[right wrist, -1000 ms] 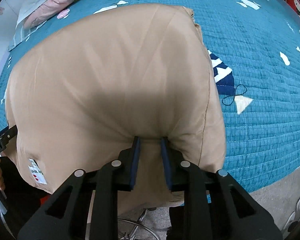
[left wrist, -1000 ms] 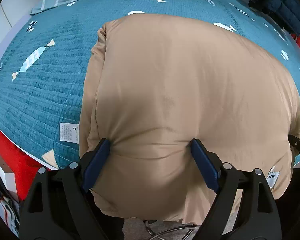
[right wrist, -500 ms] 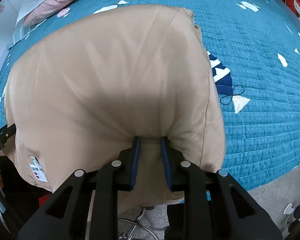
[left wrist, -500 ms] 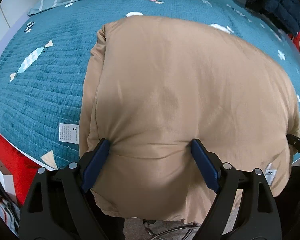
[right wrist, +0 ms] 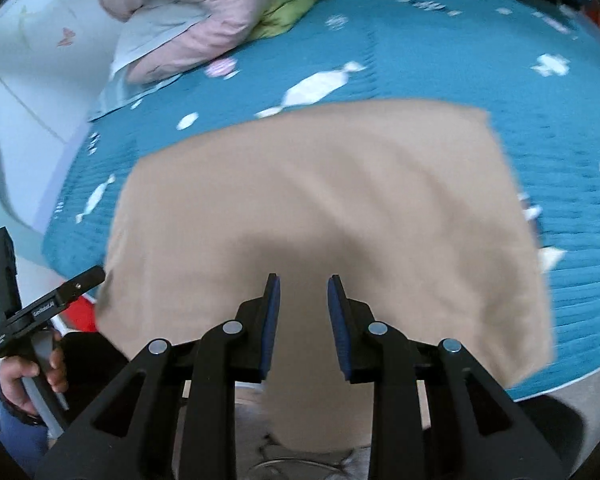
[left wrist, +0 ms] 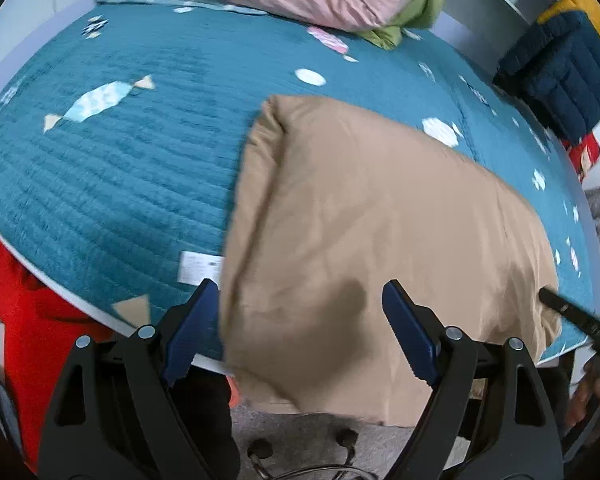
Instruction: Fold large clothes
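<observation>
- Tan garment (left wrist: 380, 240), left wrist view: folded, soft creases, lying on the teal bed cover (left wrist: 120, 168) with its near edge hanging off the bed; left gripper (left wrist: 300, 328) jaws spread wide and released, as before, now pulled back from the cloth
- Right wrist view: the garment (right wrist: 320, 200) lies flat; right gripper (right wrist: 300, 320) jaws, clenched on the hem half a second ago, now parted and empty
</observation>
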`<state>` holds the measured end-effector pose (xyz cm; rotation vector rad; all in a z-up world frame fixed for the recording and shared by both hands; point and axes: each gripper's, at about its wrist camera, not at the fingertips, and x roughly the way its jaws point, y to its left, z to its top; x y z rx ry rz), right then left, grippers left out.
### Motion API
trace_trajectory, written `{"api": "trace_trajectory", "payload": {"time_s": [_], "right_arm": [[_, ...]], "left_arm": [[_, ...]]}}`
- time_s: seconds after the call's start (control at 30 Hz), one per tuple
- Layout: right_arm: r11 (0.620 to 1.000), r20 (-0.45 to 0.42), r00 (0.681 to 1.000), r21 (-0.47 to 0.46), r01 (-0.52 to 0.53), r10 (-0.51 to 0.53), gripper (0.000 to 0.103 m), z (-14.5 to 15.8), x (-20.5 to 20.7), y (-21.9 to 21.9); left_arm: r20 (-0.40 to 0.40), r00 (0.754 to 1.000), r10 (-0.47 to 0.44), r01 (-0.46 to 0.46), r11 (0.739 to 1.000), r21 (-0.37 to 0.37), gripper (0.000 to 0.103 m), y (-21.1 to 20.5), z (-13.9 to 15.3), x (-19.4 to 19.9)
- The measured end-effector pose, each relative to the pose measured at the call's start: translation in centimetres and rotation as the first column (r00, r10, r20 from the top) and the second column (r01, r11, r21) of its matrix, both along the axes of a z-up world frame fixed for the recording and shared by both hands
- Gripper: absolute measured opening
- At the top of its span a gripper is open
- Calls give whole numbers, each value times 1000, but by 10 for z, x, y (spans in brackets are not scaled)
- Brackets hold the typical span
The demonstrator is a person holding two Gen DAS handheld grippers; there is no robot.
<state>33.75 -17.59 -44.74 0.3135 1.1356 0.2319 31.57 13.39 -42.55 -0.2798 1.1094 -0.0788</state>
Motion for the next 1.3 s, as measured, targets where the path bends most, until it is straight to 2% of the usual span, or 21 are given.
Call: {"api": "trace_trajectory", "payload": {"time_s": [0.07, 0.13, 0.2, 0.3, 0.43, 0.5, 0.6, 0.73, 0.8, 0.9, 0.97, 1.03, 1.1, 1.13, 1.17, 1.23, 1.27, 1.3], "right_arm": [[1000, -42, 999, -2, -28, 28, 24, -15, 5, 12], [998, -112, 993, -47, -31, 26, 23, -42, 12, 17], [1000, -130, 991, -15, -14, 12, 23, -55, 15, 12], [1000, -137, 991, -10, 3, -5, 25, -44, 15, 12], [997, -58, 998, 76, 19, -15, 25, -9, 25, 14], [996, -34, 999, 93, 19, -16, 25, 2, 46, 22], [997, -23, 999, 68, 31, -29, 25, 4, 84, 36], [995, -98, 992, 63, 82, -75, 22, -22, 125, 41], [994, -174, 980, 23, 104, -98, 21, -52, 142, 42], [992, -162, 979, 7, 123, -121, 20, -65, 151, 38], [994, -157, 982, 0, 111, -109, 20, -57, 147, 38], [994, -132, 987, 41, 98, -92, 23, -41, 128, 34], [989, -106, 993, 128, 71, -58, 22, -26, 96, 30], [988, -99, 994, 143, 57, -43, 19, -22, 74, 28], [988, -101, 994, 146, 53, -38, 11, -22, 61, 28], [980, -145, 989, 191, 58, -30, 6, -35, 40, 30], [978, -178, 983, 195, 72, -37, 0, -50, 30, 29], [980, -184, 982, 184, 79, -45, 0, -59, 32, 31]], "left_arm": [[-5, 999, 34, -34, 999, -30, 84, 13, -1, -3], [-20, 998, 66, -67, 996, -53, 84, 25, -6, -5], [-47, 995, 83, -87, 993, -85, 84, 31, -15, -8], [-95, 991, 94, -106, 986, -132, 84, 37, -31, -10], [-118, 985, 124, -148, 963, -225, 84, 48, -46, -10], [-126, 985, 117, -145, 960, -241, 85, 49, -50, -6], [-126, 987, 96, -126, 959, -252, 84, 49, -51, -1], [-150, 985, 86, -128, 947, -294, 85, 53, -56, 5], [-152, 985, 86, -131, 940, -316, 86, 55, -56, 6], [-149, 986, 72, -118, 938, -326, 86, 52, -54, 7], [-151, 986, 75, -120, 943, -310, 86, 53, -53, 7], [-157, 984, 89, -136, 936, -323, 86, 57, -52, 5], [-163, 982, 99, -150, 929, -337, 86, 61, -52, 3], [-163, 981, 104, -154, 929, -337, 86, 63, -52, 1], [-162, 981, 104, -154, 929, -337, 86, 64, -52, -1], [-167, 980, 108, -159, 929, -333, 86, 64, -53, -6], [-176, 978, 111, -166, 927, -337, 86, 63, -54, -7], [-182, 977, 112, -170, 925, -341, 87, 63, -55, -9]]}}
